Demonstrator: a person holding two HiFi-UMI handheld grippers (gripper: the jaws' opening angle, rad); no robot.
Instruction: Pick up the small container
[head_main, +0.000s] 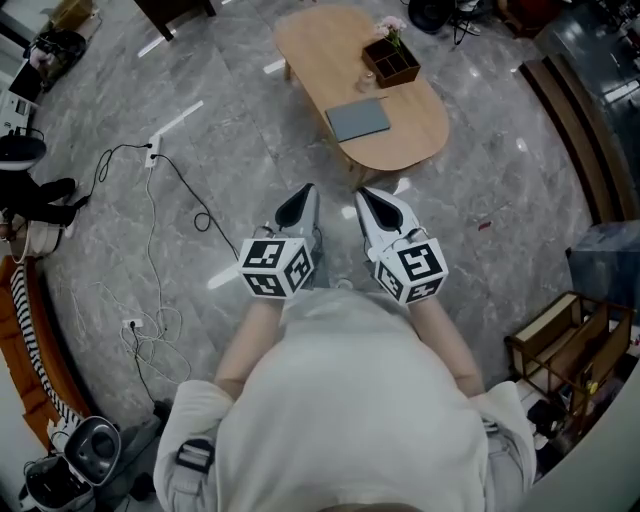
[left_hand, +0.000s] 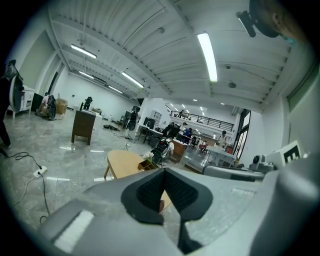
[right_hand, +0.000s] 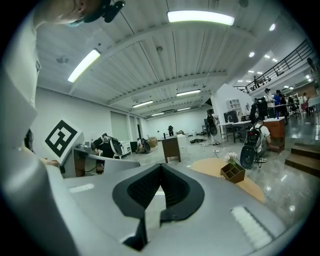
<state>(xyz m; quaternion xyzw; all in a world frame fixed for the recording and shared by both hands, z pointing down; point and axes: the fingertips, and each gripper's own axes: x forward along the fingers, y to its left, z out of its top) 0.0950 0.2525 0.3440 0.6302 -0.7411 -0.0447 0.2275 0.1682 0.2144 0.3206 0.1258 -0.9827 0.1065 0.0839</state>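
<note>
A low oval wooden table (head_main: 400, 120) stands ahead of me on the grey marble floor. On it sit a brown divided box (head_main: 391, 62) with pink flowers, a small pale container (head_main: 367, 81) just in front of the box, and a flat grey pad (head_main: 357, 119). My left gripper (head_main: 297, 207) and right gripper (head_main: 375, 205) are held side by side over the floor, short of the table's near end. Both are shut and hold nothing. In the left gripper view the shut gripper (left_hand: 163, 172) points toward the table (left_hand: 122, 162). The right gripper (right_hand: 160, 169) has the box (right_hand: 233, 171) off to its right.
Black cables and a power strip (head_main: 152, 152) lie on the floor at the left. A wooden rack (head_main: 560, 345) stands at the right, beyond it a raised step (head_main: 575, 130). A dark cabinet (left_hand: 82, 126) stands farther back, with people at desks behind the table.
</note>
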